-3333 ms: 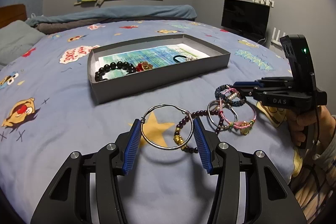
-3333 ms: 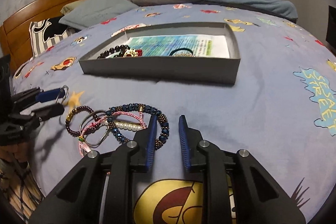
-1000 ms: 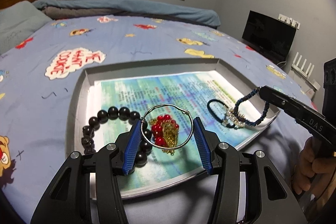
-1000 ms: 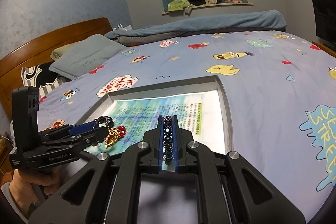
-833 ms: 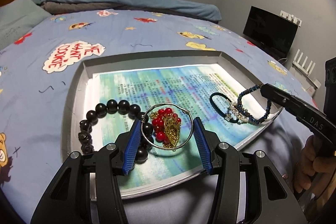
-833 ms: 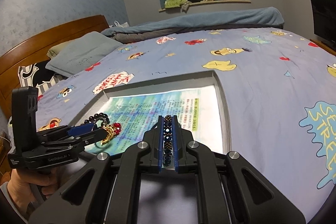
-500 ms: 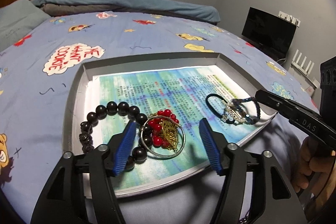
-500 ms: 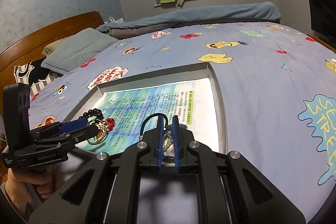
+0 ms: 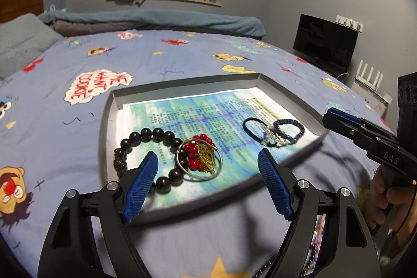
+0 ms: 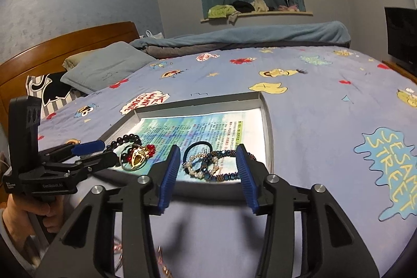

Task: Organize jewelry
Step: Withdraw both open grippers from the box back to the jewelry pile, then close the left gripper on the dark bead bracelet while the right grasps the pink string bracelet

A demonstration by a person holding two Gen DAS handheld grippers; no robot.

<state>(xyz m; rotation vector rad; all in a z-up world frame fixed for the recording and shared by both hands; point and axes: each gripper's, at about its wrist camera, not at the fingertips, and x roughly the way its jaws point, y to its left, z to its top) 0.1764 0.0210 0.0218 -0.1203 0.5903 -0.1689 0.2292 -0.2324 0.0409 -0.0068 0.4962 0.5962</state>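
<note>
Lying inside the shallow grey cardboard tray (image 9: pixel 292 98), the thin silver hoop (image 9: pixel 200 163) rings a red-bead cluster with gold filigree beside round black beads (image 9: pixel 146 133); the faceted blue beaded bracelet (image 9: pixel 289 128) overlaps a black hair tie (image 9: pixel 251 125). Both the left tool (image 9: pixel 208 181) and right tool (image 10: pixel 207 173) gape wide, empty, above the cartoon-print bedsheet (image 9: pixel 52 100).

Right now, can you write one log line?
left hand-held gripper: open | right hand-held gripper: open | silver ring, blue bracelet: in tray
</note>
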